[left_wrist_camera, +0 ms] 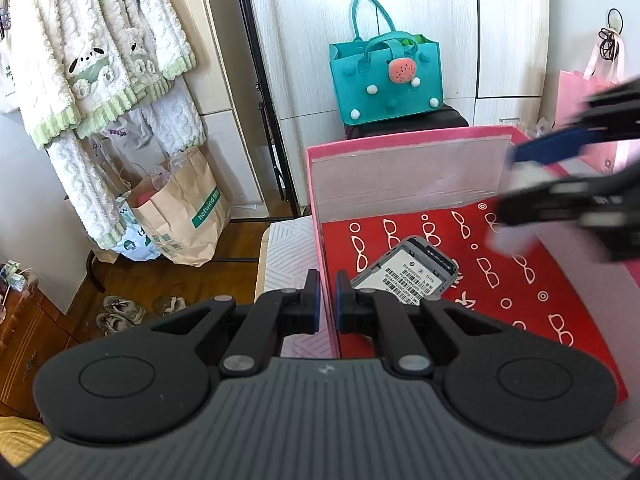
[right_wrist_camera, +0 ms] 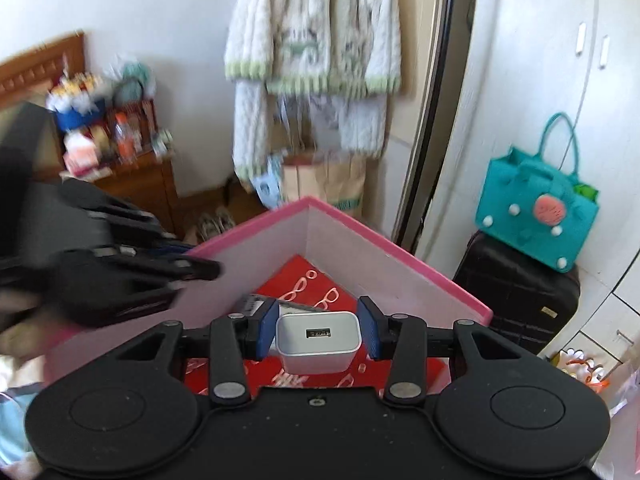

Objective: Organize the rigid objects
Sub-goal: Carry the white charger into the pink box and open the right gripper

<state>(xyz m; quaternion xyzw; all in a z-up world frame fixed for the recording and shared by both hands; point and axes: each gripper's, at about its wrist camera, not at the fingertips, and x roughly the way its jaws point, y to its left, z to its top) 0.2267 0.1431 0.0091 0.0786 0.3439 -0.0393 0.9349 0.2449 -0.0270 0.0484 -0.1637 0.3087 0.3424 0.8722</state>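
A pink box [left_wrist_camera: 400, 176] with a red lining printed with glasses stands open. My left gripper [left_wrist_camera: 328, 280] is shut on the box's left wall, one pad on each side. A grey device [left_wrist_camera: 404, 272] lies label-up on the lining. My right gripper [right_wrist_camera: 319, 332] is shut on a white USB charger [right_wrist_camera: 319, 340], held above the box [right_wrist_camera: 360, 264] near its corner. In the left wrist view the right gripper [left_wrist_camera: 520, 184] is a blur over the far right of the box. The left gripper [right_wrist_camera: 192, 266] shows blurred at the box's left wall in the right wrist view.
A teal felt bag [left_wrist_camera: 384, 80] sits on a black suitcase [right_wrist_camera: 516, 284] behind the box. Fleece garments [left_wrist_camera: 92, 52] hang at the left above paper bags [left_wrist_camera: 180, 216] and shoes [left_wrist_camera: 120, 312]. A wooden cabinet [right_wrist_camera: 140, 184] holds several items. A pink bag [left_wrist_camera: 580, 100] stands at far right.
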